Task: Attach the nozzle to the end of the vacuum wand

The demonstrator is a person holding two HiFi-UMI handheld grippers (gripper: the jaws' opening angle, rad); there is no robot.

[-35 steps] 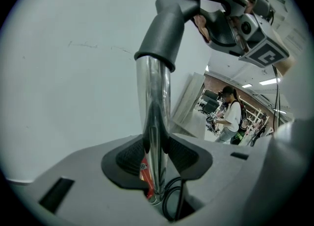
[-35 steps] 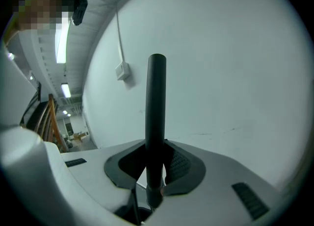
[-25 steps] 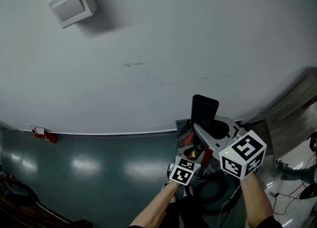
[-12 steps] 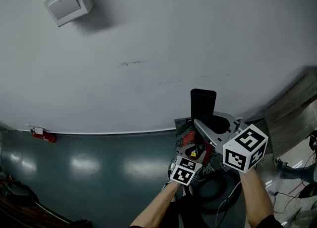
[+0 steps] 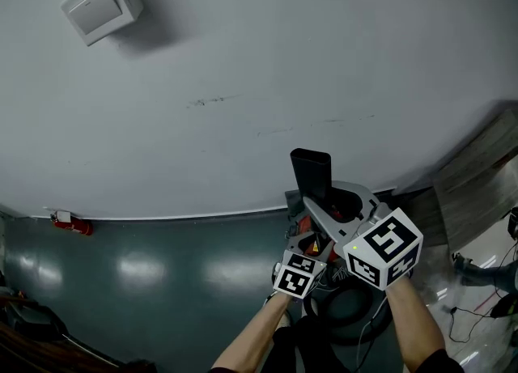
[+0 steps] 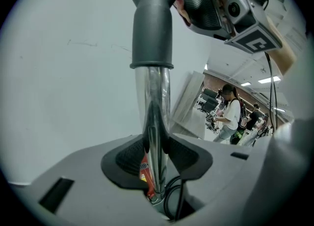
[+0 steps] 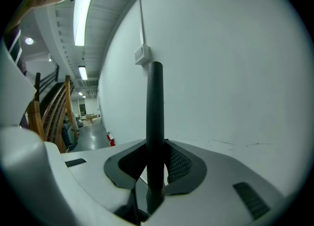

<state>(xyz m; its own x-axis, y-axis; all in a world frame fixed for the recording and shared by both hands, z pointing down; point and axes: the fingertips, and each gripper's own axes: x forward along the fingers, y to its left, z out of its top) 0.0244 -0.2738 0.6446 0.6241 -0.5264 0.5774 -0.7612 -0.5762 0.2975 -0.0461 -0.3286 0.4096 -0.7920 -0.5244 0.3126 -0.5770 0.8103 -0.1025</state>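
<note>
The chrome vacuum wand (image 6: 156,122) stands upright between the pads of my left gripper (image 6: 157,157), which is shut on it. A dark grey nozzle collar (image 6: 153,29) sits over the wand's top end. My right gripper (image 7: 156,163) is shut on the black flat nozzle (image 7: 155,117), seen edge-on against the white wall. In the head view the nozzle (image 5: 311,171) rises above both grippers; the right gripper (image 5: 322,208) reaches in from the right, and the left gripper (image 5: 306,243) sits just below it. The joint itself is hidden in the head view.
A white wall fills the front, with a white box (image 5: 99,3) mounted high on the left. A red extinguisher (image 5: 71,222) sits at the wall's foot. The red vacuum body (image 5: 312,234) and a black hose coil (image 5: 348,313) lie below my hands. Boards (image 5: 477,177) lean at the right. People (image 6: 230,117) stand far off.
The whole head view has slid slightly left. Both grippers keep their holds, and the nozzle stands a little more upright in the picture.
</note>
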